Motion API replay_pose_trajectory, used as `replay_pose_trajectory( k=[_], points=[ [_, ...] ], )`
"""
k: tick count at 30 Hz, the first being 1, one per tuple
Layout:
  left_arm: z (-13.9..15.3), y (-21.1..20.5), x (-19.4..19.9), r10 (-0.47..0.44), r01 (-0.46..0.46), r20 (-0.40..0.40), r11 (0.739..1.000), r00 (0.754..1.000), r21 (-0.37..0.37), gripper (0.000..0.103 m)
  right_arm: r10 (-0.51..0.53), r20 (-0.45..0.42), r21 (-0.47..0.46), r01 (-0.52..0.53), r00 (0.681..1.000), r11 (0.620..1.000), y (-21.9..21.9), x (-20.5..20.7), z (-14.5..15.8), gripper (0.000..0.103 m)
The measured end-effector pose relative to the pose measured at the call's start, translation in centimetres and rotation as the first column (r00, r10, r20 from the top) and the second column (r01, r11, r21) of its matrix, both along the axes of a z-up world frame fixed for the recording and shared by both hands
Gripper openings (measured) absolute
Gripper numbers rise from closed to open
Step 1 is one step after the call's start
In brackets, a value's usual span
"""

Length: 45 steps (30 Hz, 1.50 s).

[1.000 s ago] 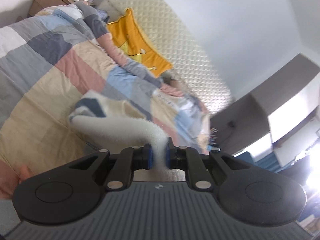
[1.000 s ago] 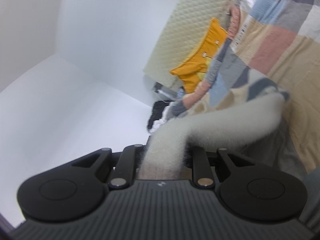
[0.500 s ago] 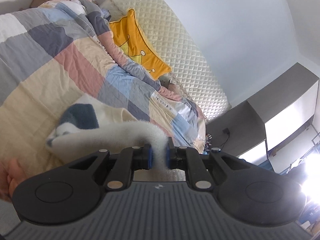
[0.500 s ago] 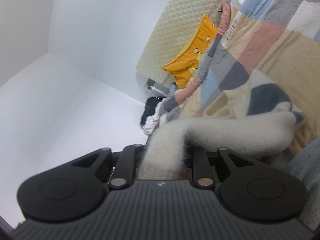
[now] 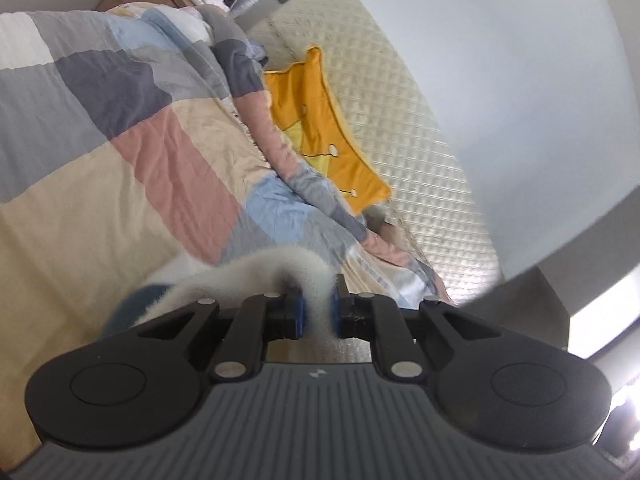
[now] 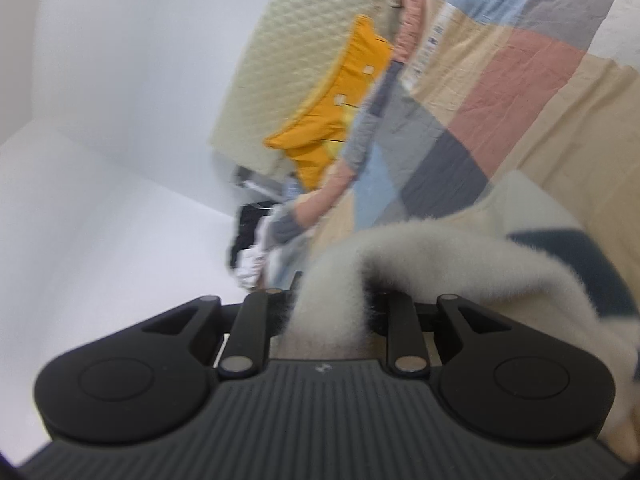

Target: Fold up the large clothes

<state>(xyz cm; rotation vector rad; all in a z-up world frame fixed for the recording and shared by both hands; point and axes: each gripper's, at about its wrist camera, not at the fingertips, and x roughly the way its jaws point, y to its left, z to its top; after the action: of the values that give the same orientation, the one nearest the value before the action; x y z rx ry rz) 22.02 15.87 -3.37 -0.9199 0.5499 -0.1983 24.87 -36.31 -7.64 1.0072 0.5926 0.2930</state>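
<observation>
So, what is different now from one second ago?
Both grippers came down toward the patchwork quilt, carrying the fluffy white garment lower. The right gripper has just been opening slightly, fabric still between its jaws. The left gripper stays clamped on the garment.

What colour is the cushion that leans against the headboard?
The cushion is orange-yellow with a paler yellow crown-like design. It shows best in the left wrist view.

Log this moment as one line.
left tool: shut on fleece garment | right tool: shut on fleece garment | surface: patchwork quilt
</observation>
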Motion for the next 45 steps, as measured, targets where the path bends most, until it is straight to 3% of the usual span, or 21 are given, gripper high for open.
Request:
replay_pose_trajectory(
  k=[6, 9, 13, 19, 25, 28, 30, 32, 33, 34, 38, 41, 45],
  points=[
    [-2.7, -1.1, 7.8, -0.028, 0.033, -0.068, 0.996, 0.997, 0.081, 0.015, -0.048, -0.141, -0.026, 0.045, 0.989, 0.999, -0.3, 7.1, -3.7, 0.026],
    [-4.3, -1.5, 11.1, -0.054, 0.065, -0.083, 0.988, 0.995, 0.140, 0.015, -0.049, -0.164, -0.053, 0.041, 0.985, 0.998, -0.2, 9.3, -5.7, 0.026],
    [-7.6, -1.9, 14.1, -0.074, 0.088, -0.088, 0.982, 0.993, 0.166, 0.016, -0.048, -0.175, -0.077, 0.035, 0.983, 0.996, -0.2, 11.1, -8.3, 0.026],
    [-12.7, -1.9, 17.8, -0.092, 0.115, -0.146, 0.980, 0.985, 0.162, 0.016, -0.070, -0.257, -0.140, 0.035, 0.964, 0.990, 0.2, 14.3, -11.5, 0.026],
    [-15.4, -1.6, 19.2, -0.082, 0.104, -0.179, 0.987, 0.980, 0.119, 0.017, -0.065, -0.276, -0.141, 0.026, 0.959, 0.990, 0.5, 15.5, -13.0, 0.026],
    [-15.0, -1.7, 18.7, -0.071, 0.092, -0.174, 0.989, 0.982, 0.118, 0.019, -0.062, -0.281, -0.156, 0.018, 0.958, 0.988, 0.7, 15.3, -12.8, 0.026],
    [-14.2, -1.8, 18.1, -0.073, 0.095, -0.173, 0.988, 0.982, 0.122, 0.023, -0.038, -0.281, -0.155, -0.006, 0.959, 0.988, 0.9, 15.3, -12.5, 0.041],
    [-13.2, -1.9, 17.3, -0.077, 0.100, -0.180, 0.987, 0.981, 0.127, 0.035, -0.018, -0.266, -0.125, -0.016, 0.964, 0.992, 1.0, 14.8, -12.2, 0.055],
    [-12.6, -2.2, 16.8, -0.078, 0.106, -0.185, 0.984, 0.980, 0.143, 0.053, -0.009, -0.258, -0.112, -0.021, 0.966, 0.993, 1.0, 14.5, -12.0, 0.064],
    [-11.8, -2.5, 16.1, -0.078, 0.107, -0.177, 0.981, 0.981, 0.162, 0.064, 0.003, -0.246, -0.108, -0.030, 0.969, 0.994, 1.2, 14.1, -11.5, 0.066],
    [-9.0, -3.0, 12.3, -0.117, 0.137, -0.113, 0.973, 0.987, 0.184, 0.068, 0.004, -0.181, -0.151, -0.032, 0.983, 0.988, 2.1, 11.4, -9.3, 0.070],
    [-7.9, -3.8, 10.0, -0.167, 0.187, -0.110, 0.959, 0.980, 0.212, 0.072, 0.027, -0.145, -0.199, -0.056, 0.989, 0.978, 3.1, 9.4, -8.1, 0.070],
    [-7.9, -6.4, 8.5, -0.212, 0.257, -0.158, 0.894, 0.964, 0.366, 0.072, 0.071, -0.122, -0.305, -0.105, 0.990, 0.946, 4.9, 7.7, -7.0, 0.071]
  ],
)
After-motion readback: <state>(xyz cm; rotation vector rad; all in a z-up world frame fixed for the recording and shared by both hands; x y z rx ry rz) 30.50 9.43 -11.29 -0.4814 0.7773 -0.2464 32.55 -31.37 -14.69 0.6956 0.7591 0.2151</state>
